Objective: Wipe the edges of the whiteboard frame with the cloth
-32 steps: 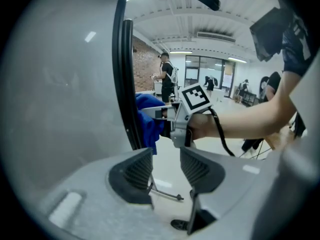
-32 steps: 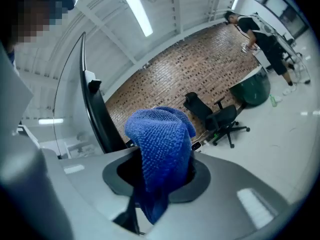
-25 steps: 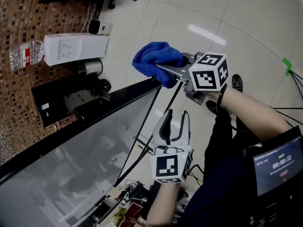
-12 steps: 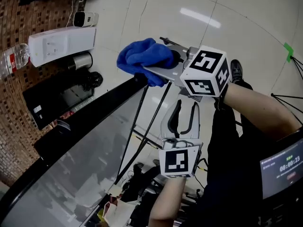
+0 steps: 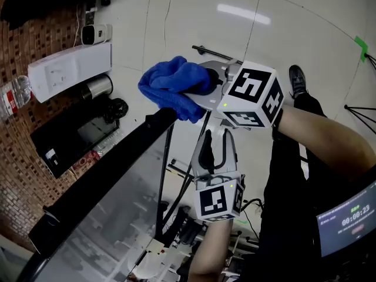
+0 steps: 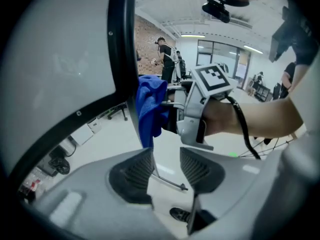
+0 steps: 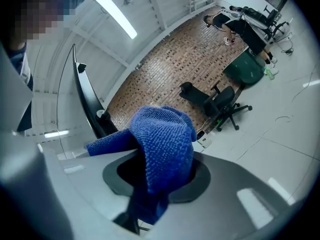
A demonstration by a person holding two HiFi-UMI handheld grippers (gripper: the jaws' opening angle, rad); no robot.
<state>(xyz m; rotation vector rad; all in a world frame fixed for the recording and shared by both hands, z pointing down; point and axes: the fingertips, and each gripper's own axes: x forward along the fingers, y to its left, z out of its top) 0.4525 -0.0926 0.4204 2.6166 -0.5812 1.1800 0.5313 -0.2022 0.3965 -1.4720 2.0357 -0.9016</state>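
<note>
The whiteboard's black frame [image 5: 100,178] runs from lower left up to its corner [image 5: 163,117]. A blue cloth [image 5: 173,87] hangs just above and against that corner, with my right gripper [image 5: 200,90] shut on it. In the right gripper view the cloth [image 7: 165,144] bulges out between the jaws, with the frame edge [image 7: 87,99] behind it. My left gripper [image 5: 214,148] sits below the right one, to the right of the frame, open with nothing between its pads [image 6: 137,171]. In the left gripper view the frame [image 6: 122,59] stands left of the cloth [image 6: 150,109].
On the floor left of the board lie a white box [image 5: 70,69], a metal flask [image 5: 97,87], a water bottle [image 5: 9,96] and a black flat case [image 5: 70,134]. The board's stand legs [image 5: 170,175] and cables are underneath. An office chair [image 7: 220,104] stands by the brick wall.
Both grippers have sunk. The cloth has come down beside the frame's corner, and the left gripper now sits closer beneath the right one.
</note>
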